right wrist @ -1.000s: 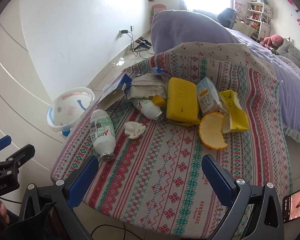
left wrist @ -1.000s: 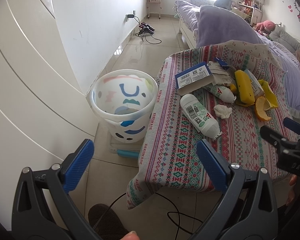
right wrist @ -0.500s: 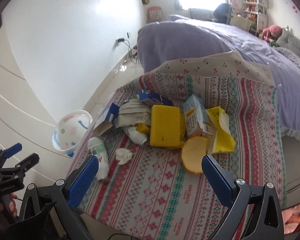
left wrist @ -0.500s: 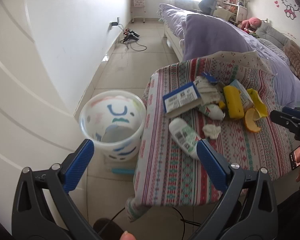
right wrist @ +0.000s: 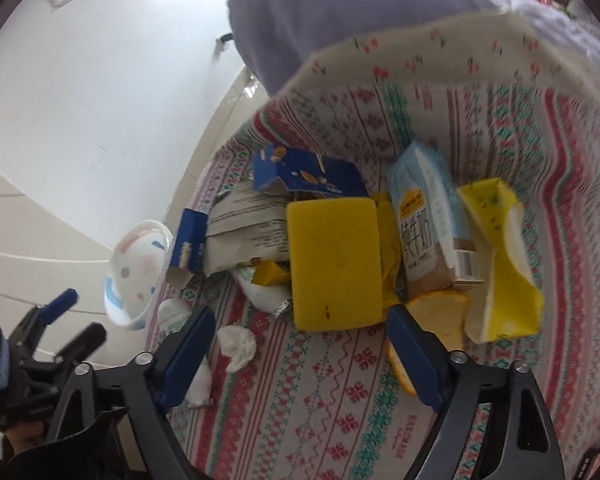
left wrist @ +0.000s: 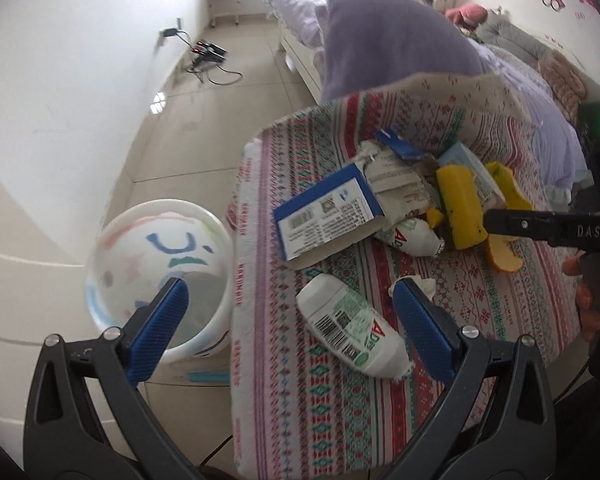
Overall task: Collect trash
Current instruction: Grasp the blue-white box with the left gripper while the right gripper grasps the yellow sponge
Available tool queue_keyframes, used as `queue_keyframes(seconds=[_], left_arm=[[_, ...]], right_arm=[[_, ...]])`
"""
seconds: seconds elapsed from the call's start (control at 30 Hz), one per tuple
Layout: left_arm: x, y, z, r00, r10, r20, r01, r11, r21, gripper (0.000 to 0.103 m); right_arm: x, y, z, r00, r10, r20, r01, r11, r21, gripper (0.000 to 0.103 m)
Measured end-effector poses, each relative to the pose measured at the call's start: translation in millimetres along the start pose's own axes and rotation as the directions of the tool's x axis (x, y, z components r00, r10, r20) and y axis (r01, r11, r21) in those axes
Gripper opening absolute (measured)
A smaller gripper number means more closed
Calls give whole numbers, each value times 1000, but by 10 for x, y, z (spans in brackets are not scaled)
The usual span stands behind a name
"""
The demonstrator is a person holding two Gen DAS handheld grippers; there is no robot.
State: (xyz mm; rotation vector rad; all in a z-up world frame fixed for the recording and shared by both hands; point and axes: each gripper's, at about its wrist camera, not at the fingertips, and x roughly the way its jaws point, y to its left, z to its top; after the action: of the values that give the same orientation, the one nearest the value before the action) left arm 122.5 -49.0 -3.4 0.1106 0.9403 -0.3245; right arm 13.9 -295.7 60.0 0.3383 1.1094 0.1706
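Starting at the left, the white bin (left wrist: 160,280) stands on the floor just beside the table (left wrist: 340,420) and looks empty, so I judge collecting has barely begun. The left tongs (left wrist: 288,320) gape wide, holding nothing, above the near white bottle (left wrist: 352,332). Farther right lie the blue carton (left wrist: 328,216), crumpled tissue (right wrist: 236,346), yellow sponge (right wrist: 336,264), milk carton (right wrist: 432,216) and orange peel (right wrist: 436,312). The right tongs (right wrist: 300,352) are closing, empty, near the sponge.

One bucket (left wrist: 160,272), two white bottles (left wrist: 352,328), one yellow sponge (right wrist: 336,264)
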Motion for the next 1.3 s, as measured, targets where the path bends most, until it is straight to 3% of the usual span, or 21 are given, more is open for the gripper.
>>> queue_keyframes(seconds=[0.17,0.37,0.53,0.67,0.83,0.93,1.13,1.3], left_arm=[[233,-137,77,1000,21,-11,-20,997,68,99],[505,-294,181,998,58,-22,-54,990,133,92],[682,-402,210,995,91,-35,-83,981,177,77],[726,-457,230,993,117,-25,-109,971,213,68],[742,-446,229,985,173,-15,-164,956,242,47],[694,-404,244,984,177,1,-172,959,226,37],[541,-218,322,993,114,17,-115,986,124,22],[417,-39,341,998,56,22,-57,998,31,22]], right_arm=[[204,-57,51,999,-41,-31,42,999,8,85],[338,-97,87,997,-57,-48,58,998,13,74],[443,-145,91,996,-64,-58,65,998,11,59],[479,-118,65,996,-66,-53,66,998,-7,55],[378,-145,43,997,-75,-31,74,997,-23,54],[278,-164,43,997,-73,-16,72,997,-21,54],[70,-160,52,998,-64,24,65,998,-12,53],[-82,-157,75,997,-50,57,50,999,-8,53]])
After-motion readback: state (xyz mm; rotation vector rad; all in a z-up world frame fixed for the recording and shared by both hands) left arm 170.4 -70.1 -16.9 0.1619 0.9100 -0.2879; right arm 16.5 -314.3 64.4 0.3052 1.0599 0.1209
